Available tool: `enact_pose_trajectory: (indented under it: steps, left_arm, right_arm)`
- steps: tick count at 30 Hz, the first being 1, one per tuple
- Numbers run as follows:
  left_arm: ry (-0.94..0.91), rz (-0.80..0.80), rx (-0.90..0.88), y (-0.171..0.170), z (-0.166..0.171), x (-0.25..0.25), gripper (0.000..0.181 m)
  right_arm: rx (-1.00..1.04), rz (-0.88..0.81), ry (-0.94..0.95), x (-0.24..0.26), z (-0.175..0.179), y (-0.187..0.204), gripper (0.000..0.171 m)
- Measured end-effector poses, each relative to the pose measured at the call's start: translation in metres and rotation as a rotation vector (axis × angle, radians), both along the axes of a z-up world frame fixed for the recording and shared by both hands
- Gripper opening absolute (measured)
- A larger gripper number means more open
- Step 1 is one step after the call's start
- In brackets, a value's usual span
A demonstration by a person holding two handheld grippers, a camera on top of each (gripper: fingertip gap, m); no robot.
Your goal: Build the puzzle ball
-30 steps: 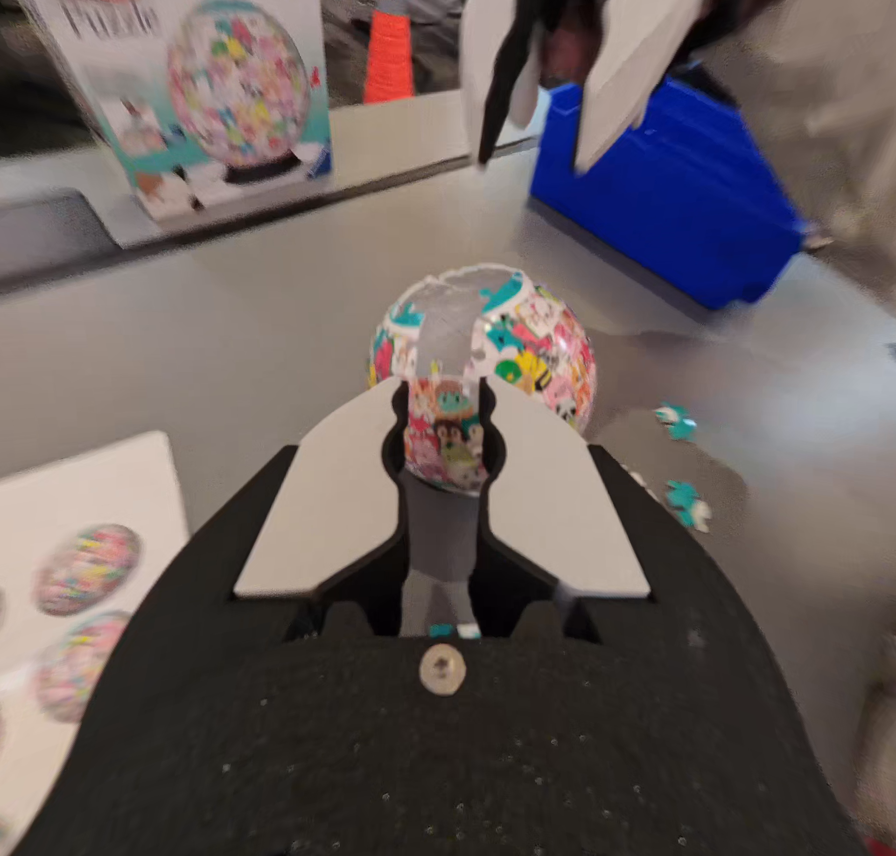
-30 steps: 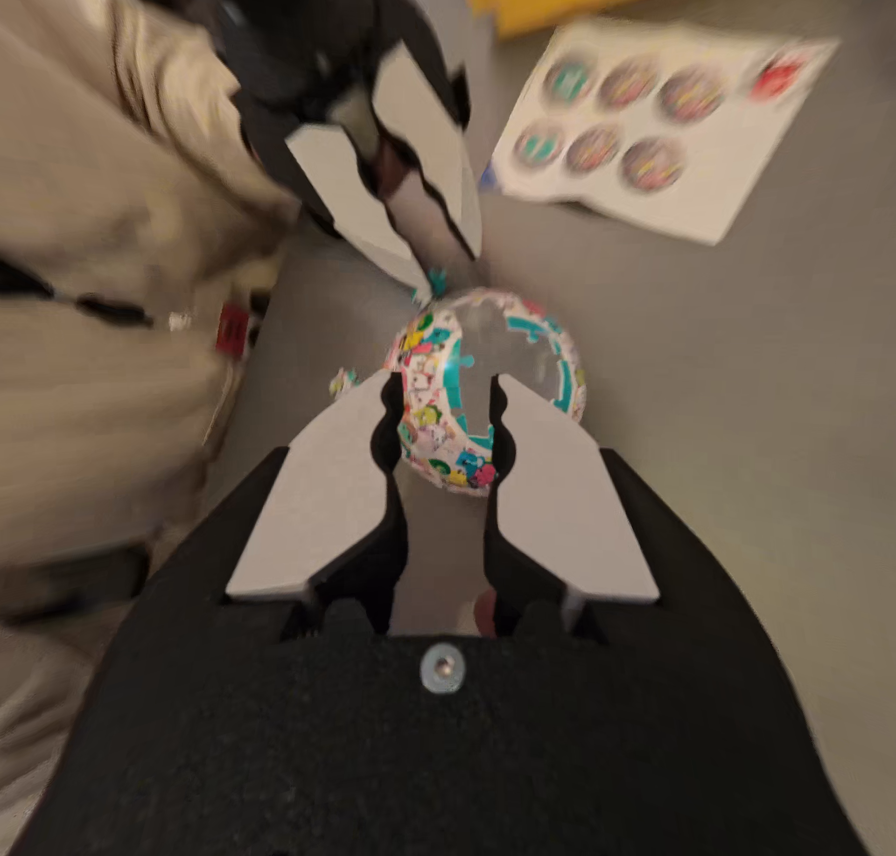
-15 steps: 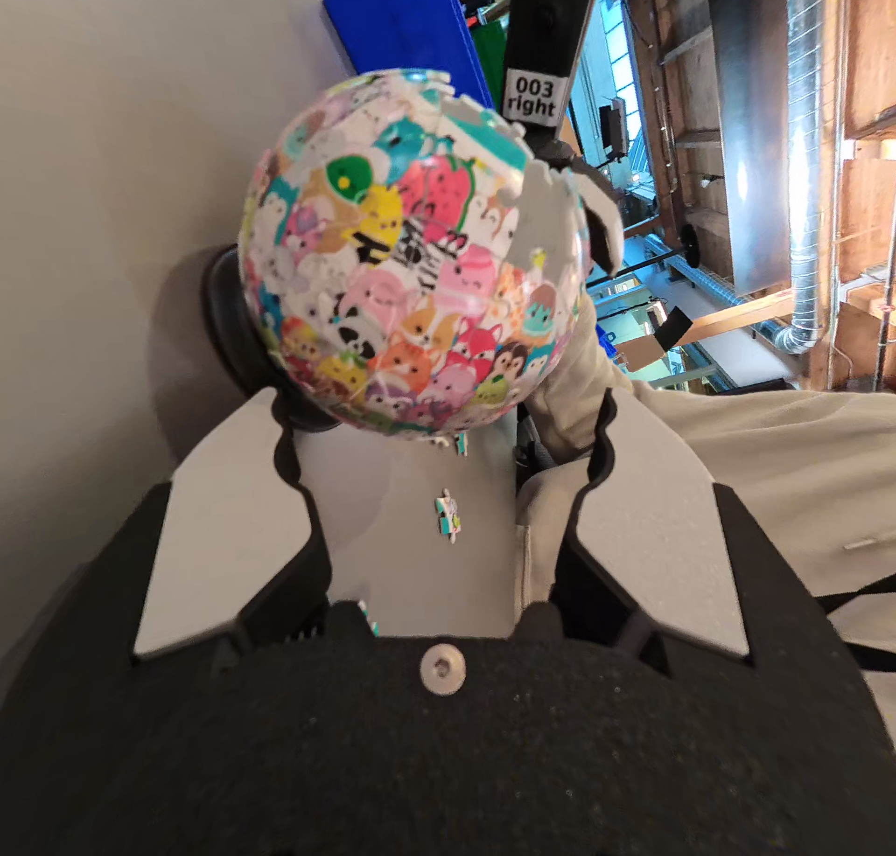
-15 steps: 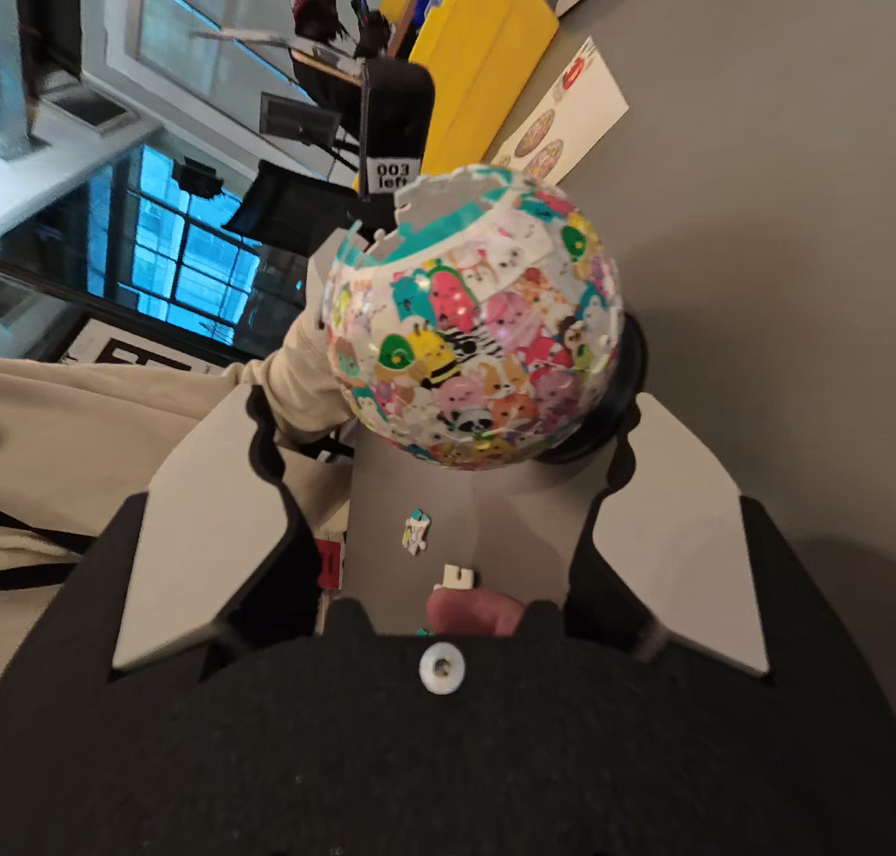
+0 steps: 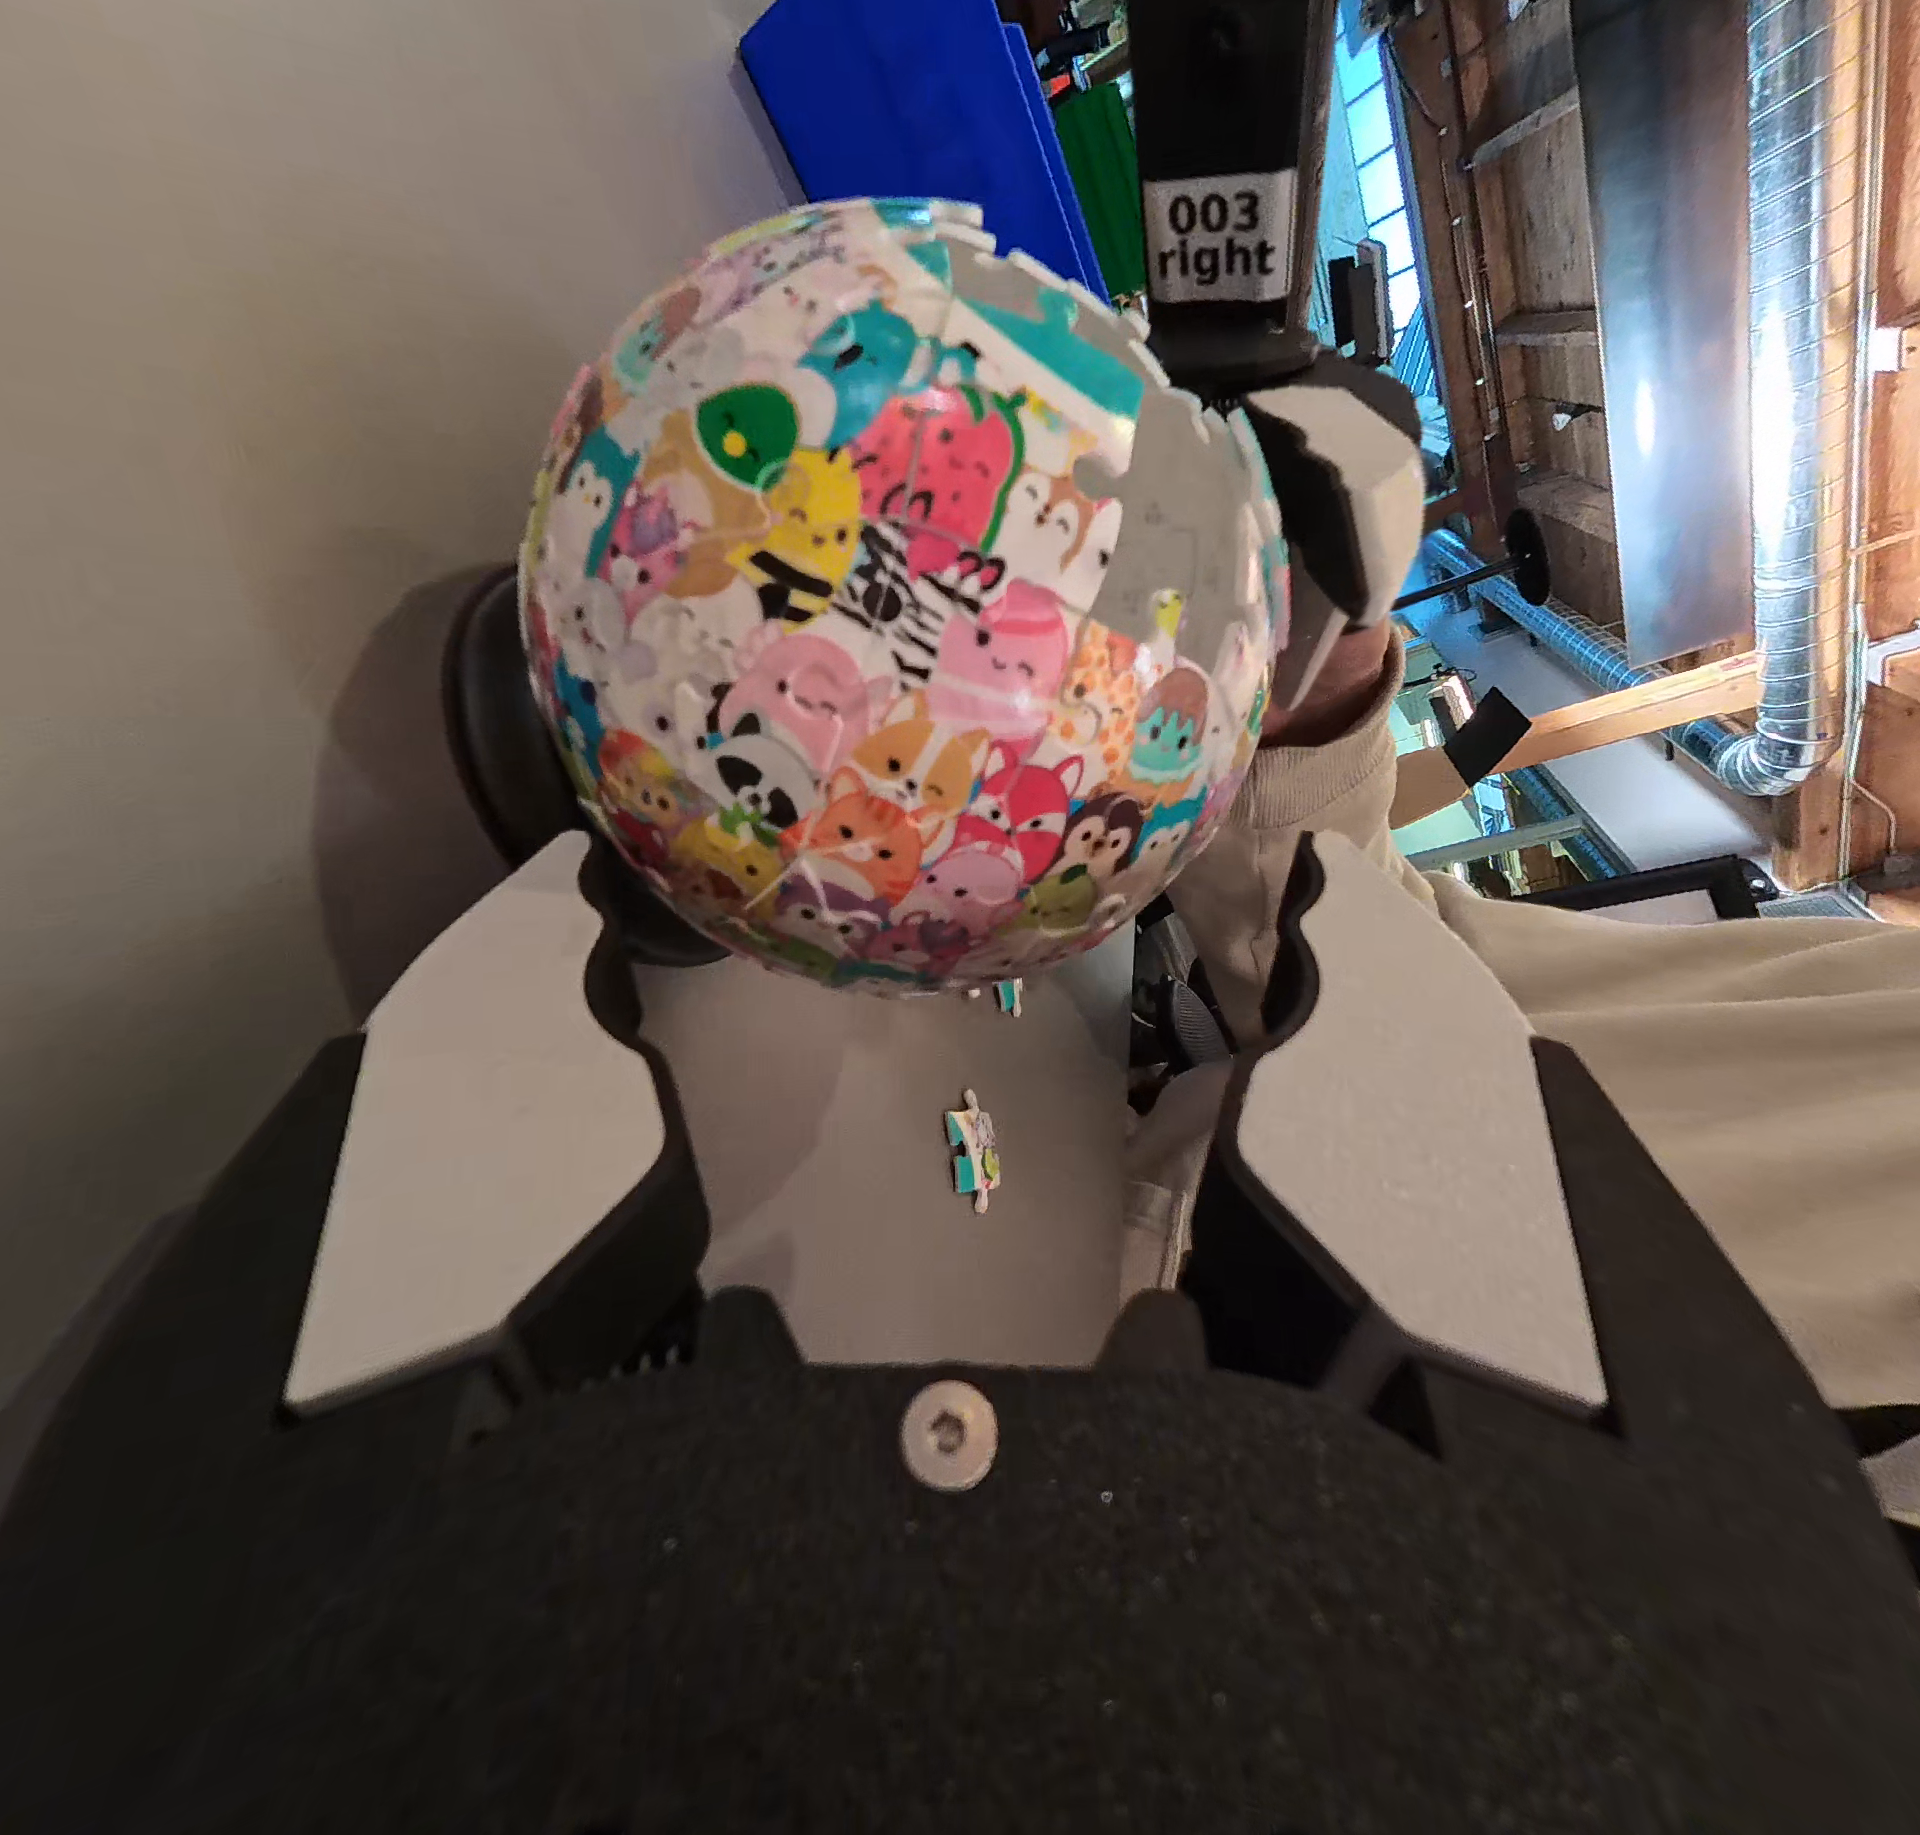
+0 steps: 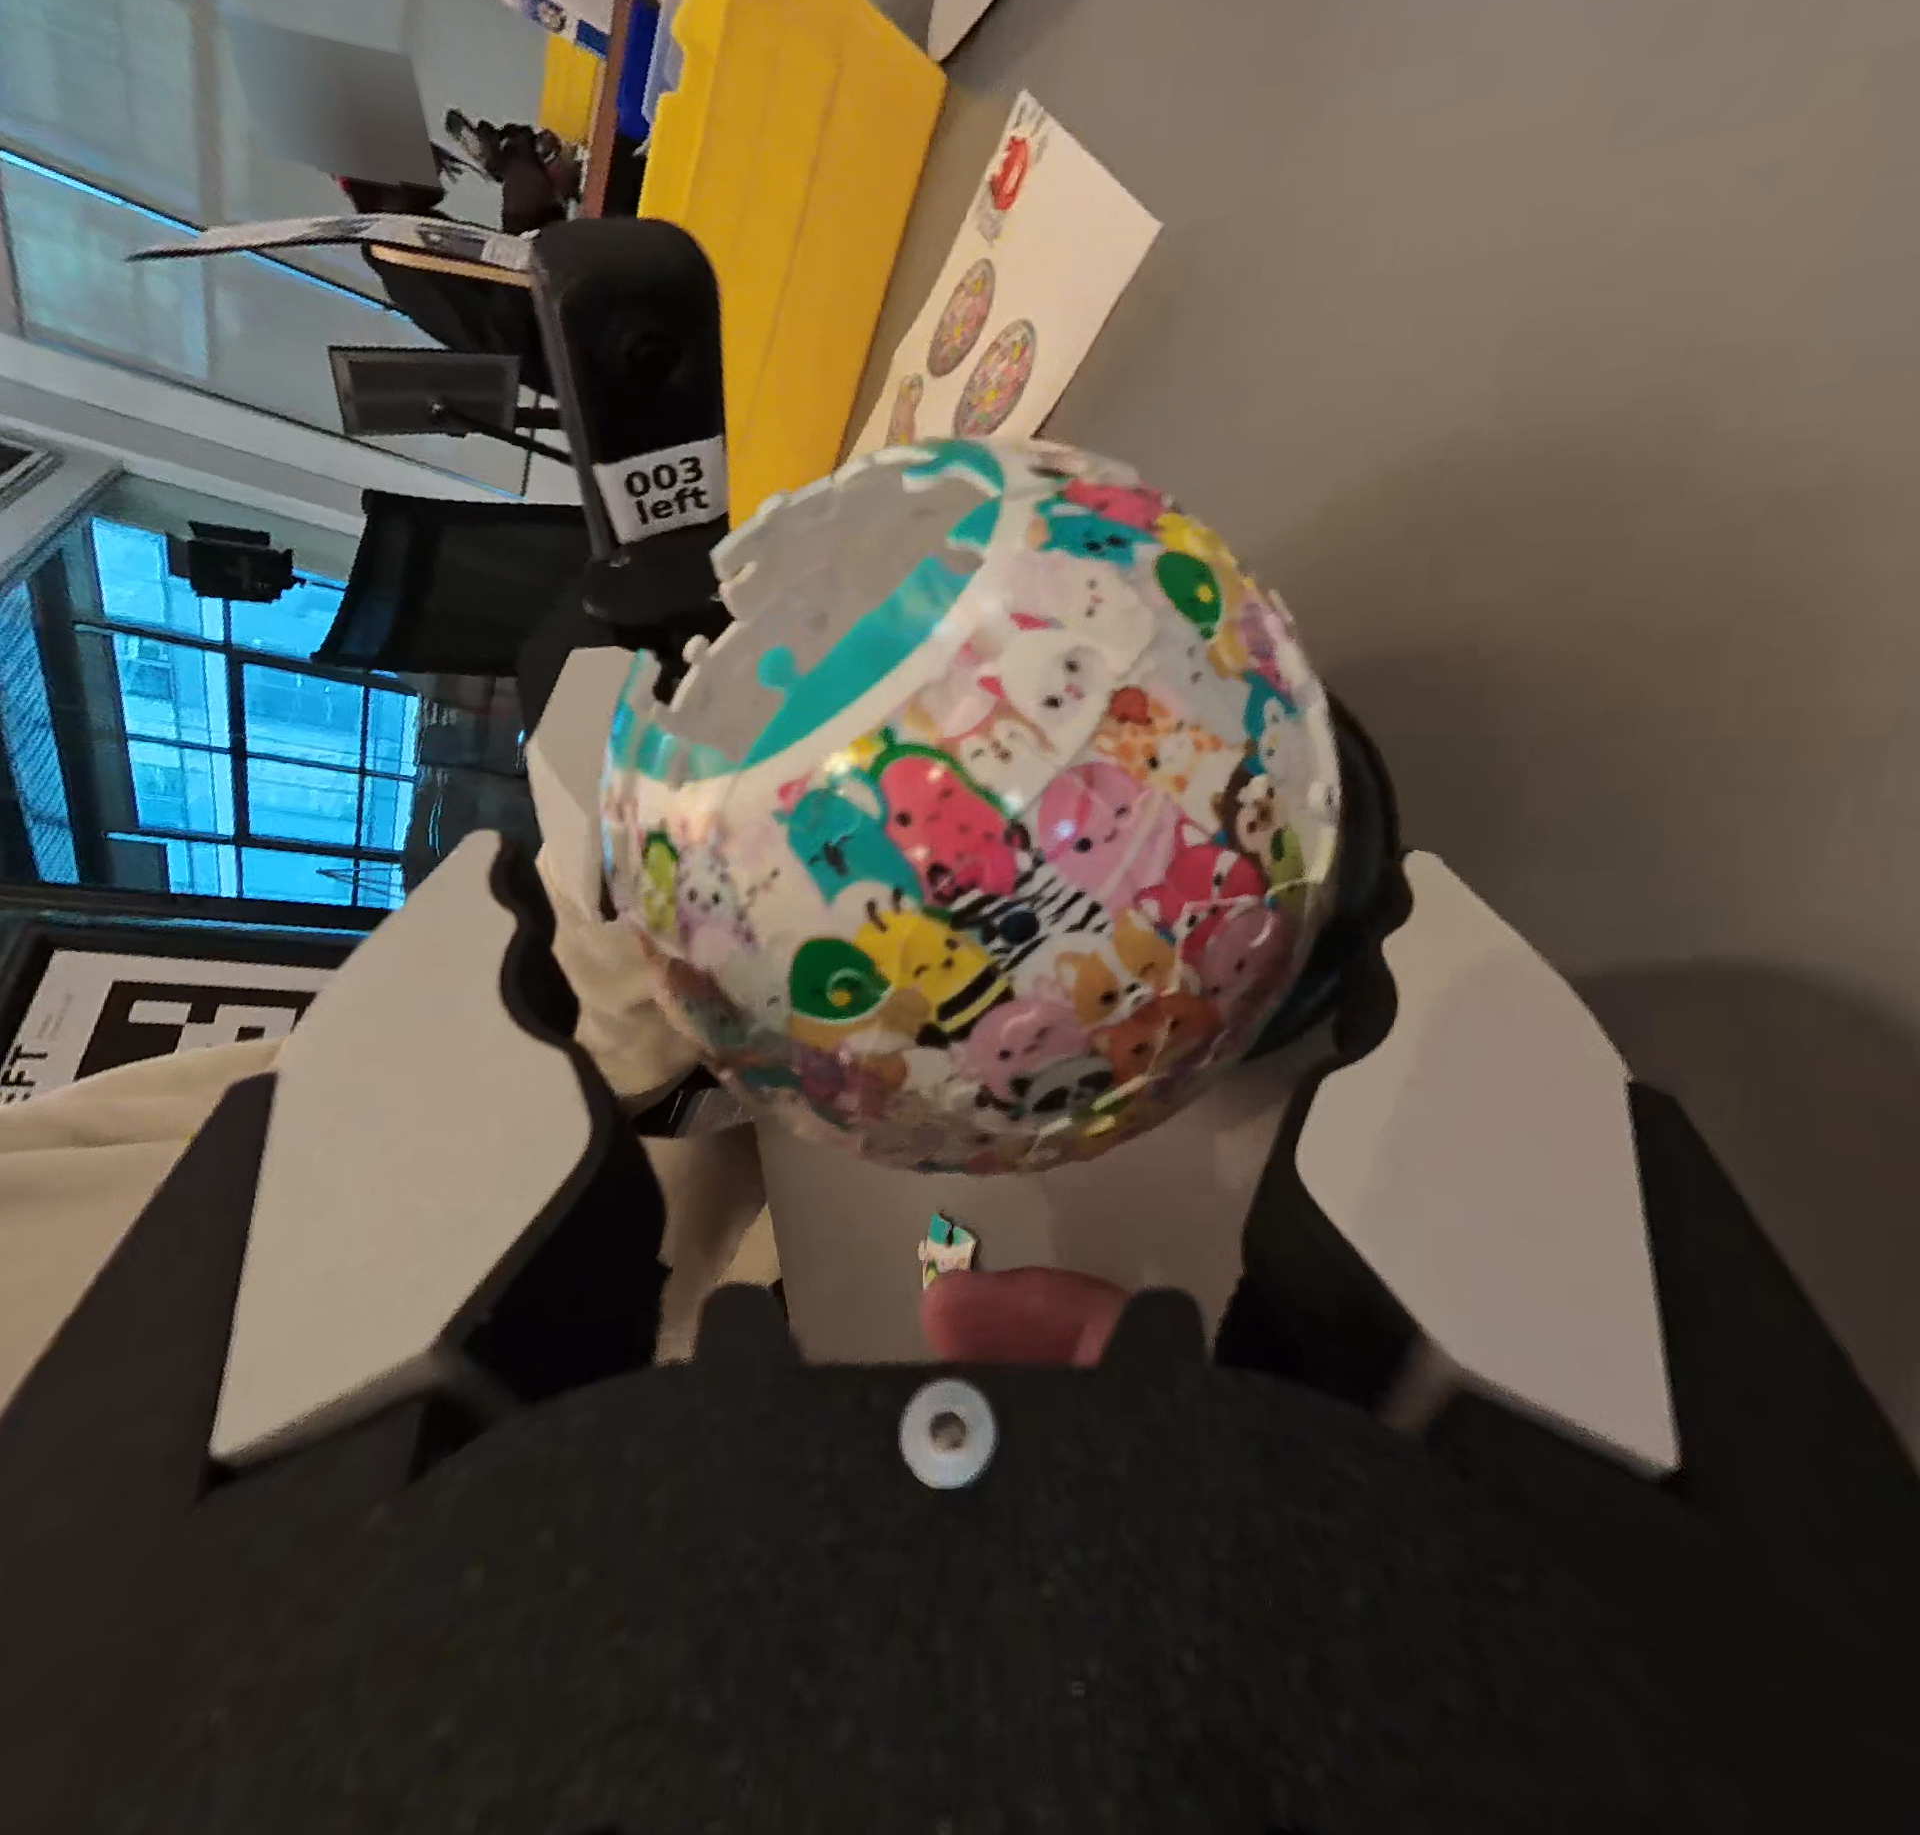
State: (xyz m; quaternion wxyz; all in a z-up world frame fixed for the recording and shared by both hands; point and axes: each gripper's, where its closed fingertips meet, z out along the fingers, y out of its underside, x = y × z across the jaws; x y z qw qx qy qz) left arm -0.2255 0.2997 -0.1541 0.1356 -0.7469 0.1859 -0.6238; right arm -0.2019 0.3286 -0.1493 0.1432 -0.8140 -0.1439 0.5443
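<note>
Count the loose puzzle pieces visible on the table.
2: one piece on the table before the left gripper, one peeking from behind the puzzle ball. More may be hidden.

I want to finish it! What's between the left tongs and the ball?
One small teal-and-white loose puzzle piece on grey table, in the left wrist view.

In the left wrist view the puzzle ball (image 5: 904, 590) sits centre frame on its stand (image 5: 499, 715) against the surface (image 5: 260, 331), a loose piece (image 5: 975, 1151) below it, a bin (image 5: 914, 92) above, the right tool (image 5: 1340, 528) at its right.
</note>
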Motion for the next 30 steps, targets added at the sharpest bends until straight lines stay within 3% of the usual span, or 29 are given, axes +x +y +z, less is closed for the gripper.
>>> enact_pose_trajectory:
  steps: [12, 30]
  left_arm:
    - [0.014, -0.007, 0.005, -0.001, -0.001, 0.001, 0.117]
    - [0.073, -0.006, 0.014, 0.005, -0.004, 0.005, 0.113]
  right_arm:
    - [0.039, -0.001, -0.112, 0.005, -0.011, 0.003, 0.144]
    - [-0.041, 0.052, 0.058, -0.004, -0.006, -0.006, 0.133]
